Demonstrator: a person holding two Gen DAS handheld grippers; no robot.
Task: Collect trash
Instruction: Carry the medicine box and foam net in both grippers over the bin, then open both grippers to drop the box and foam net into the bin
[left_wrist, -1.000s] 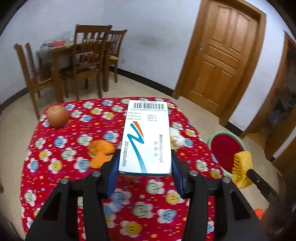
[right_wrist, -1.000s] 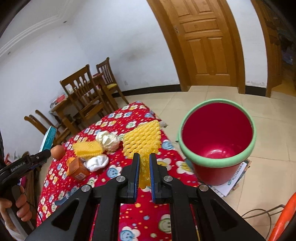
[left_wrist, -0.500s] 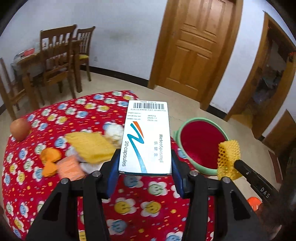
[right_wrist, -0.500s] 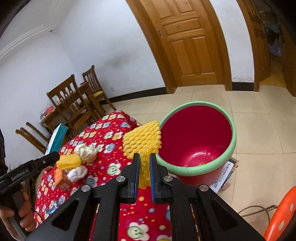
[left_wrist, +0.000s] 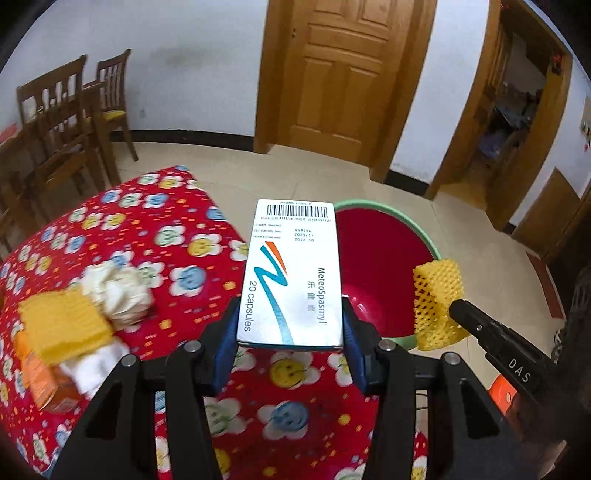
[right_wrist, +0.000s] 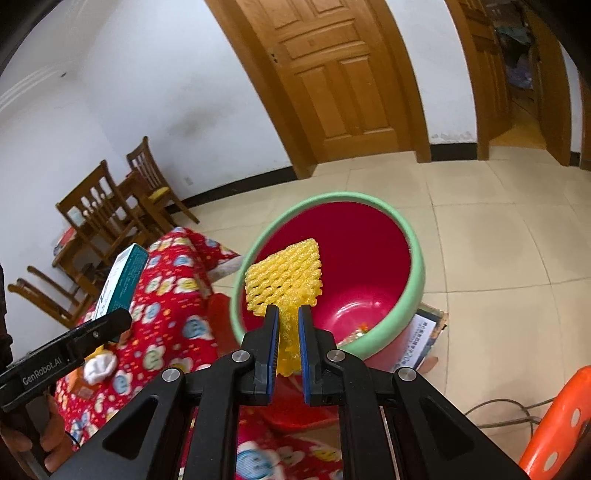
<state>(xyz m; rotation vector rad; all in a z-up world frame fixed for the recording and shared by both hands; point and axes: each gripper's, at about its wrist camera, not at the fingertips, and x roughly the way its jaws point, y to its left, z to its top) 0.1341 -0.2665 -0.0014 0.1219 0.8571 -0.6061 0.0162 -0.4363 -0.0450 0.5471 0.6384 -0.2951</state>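
Right tool (right_wrist: 287, 332), clamped on yellow foam net (right_wrist: 284, 278), looks already over the bin (right_wrist: 413, 273) mouth; left tool (left_wrist: 290, 332), gripping medicine box (left_wrist: 291, 273), sits nearer the counter (left_wrist: 155, 229).

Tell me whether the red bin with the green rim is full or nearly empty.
Nearly empty. The right wrist view looks down into the red bin: its inner wall and floor show bare, with only a few small scraps at the bottom.
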